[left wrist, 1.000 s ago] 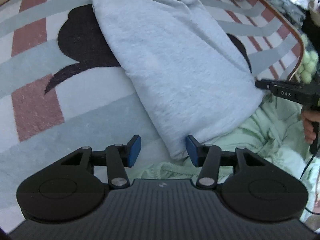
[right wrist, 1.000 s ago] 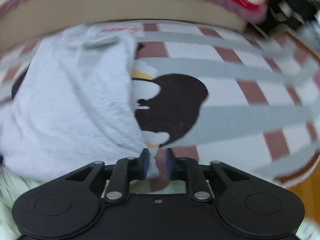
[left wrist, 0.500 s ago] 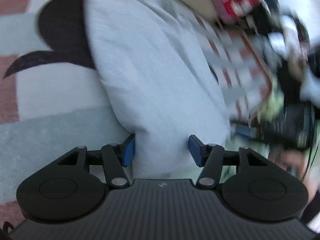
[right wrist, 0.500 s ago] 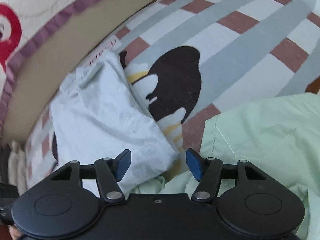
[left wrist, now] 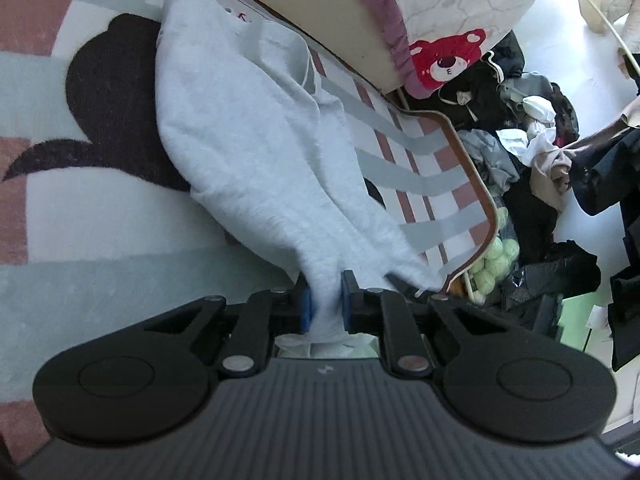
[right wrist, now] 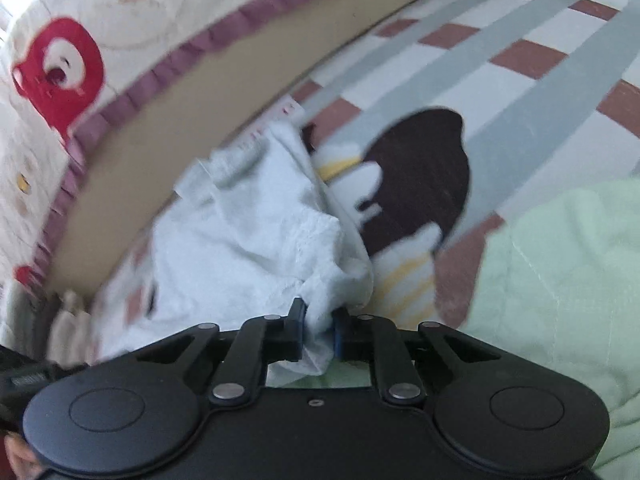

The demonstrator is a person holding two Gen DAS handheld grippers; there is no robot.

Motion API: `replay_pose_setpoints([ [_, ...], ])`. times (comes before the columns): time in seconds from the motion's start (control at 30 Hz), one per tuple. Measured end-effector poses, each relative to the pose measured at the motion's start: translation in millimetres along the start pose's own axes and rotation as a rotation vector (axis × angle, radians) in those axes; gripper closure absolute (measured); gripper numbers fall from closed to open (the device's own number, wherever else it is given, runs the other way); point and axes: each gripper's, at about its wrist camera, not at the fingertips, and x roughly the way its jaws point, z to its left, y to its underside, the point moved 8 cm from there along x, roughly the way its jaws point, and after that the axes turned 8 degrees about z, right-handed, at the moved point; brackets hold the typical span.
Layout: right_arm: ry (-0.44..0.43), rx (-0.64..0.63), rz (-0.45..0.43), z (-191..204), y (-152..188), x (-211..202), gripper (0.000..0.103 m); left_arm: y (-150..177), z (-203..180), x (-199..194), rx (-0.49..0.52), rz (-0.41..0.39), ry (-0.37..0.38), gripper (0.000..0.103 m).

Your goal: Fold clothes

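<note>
A light grey folded garment (left wrist: 248, 132) lies on a striped rug (left wrist: 88, 216) and reaches back toward a bed base. My left gripper (left wrist: 325, 307) is shut on its near edge, and the cloth bunches between the blue pads. In the right wrist view the same grey garment (right wrist: 248, 248) is rumpled, and my right gripper (right wrist: 318, 330) is shut on its near corner. A pale green garment (right wrist: 560, 272) lies to the right of it on the rug (right wrist: 520, 92).
A bed with a bear-print cover (left wrist: 452, 20) borders the rug at the back. A pile of dark and white clothes (left wrist: 532, 128) lies on the floor to the right. A bag of green balls (left wrist: 492, 264) sits at the rug's curved edge.
Both grippers were open around the grey garment's near edge half a second ago. Now both are shut on it, and the cloth is pulled up and bunched at each grip.
</note>
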Motion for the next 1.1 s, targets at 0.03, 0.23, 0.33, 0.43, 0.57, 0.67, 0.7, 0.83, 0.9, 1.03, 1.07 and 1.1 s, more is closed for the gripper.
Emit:
replay_pose_setpoints([
  [0.03,-0.009,0.003,-0.005,2,-6,-3,0.086,1,2,2,-0.015,0.012,0.000,0.089],
  [0.23,0.043,-0.062,-0.003,9,-12,-1,0.088,12,19,16,-0.101,0.077,-0.016,0.087],
  [0.33,0.084,-0.157,0.009,18,-8,-4,0.088,17,20,20,-0.083,0.088,-0.044,0.087],
  [0.43,0.097,-0.127,0.036,10,-8,-1,0.087,18,21,24,-0.073,0.108,-0.062,0.084],
  [0.57,0.099,-0.113,0.035,4,-4,1,0.087,17,27,28,-0.083,0.157,-0.093,0.080],
  [0.67,0.111,-0.117,0.051,2,-2,3,0.082,18,30,29,-0.094,0.157,-0.088,0.069],
  [0.7,0.102,-0.105,0.056,0,-1,5,0.079,18,30,30,-0.097,0.152,-0.085,0.064],
  [0.83,0.069,-0.061,0.076,-8,4,15,0.054,17,27,33,-0.083,0.115,-0.076,0.056],
  [0.9,0.052,-0.038,0.086,-12,6,20,0.052,12,17,28,-0.032,0.088,-0.085,0.061],
  [1.03,-0.012,-0.050,0.132,-5,1,35,0.084,3,-2,19,0.068,0.036,-0.102,0.089],
  [1.07,-0.023,-0.056,0.142,1,-4,32,0.085,0,-8,11,0.081,0.017,-0.099,0.089],
  [1.1,-0.035,-0.062,0.152,8,-9,30,0.085,-4,-13,-1,0.072,0.003,-0.092,0.090],
])
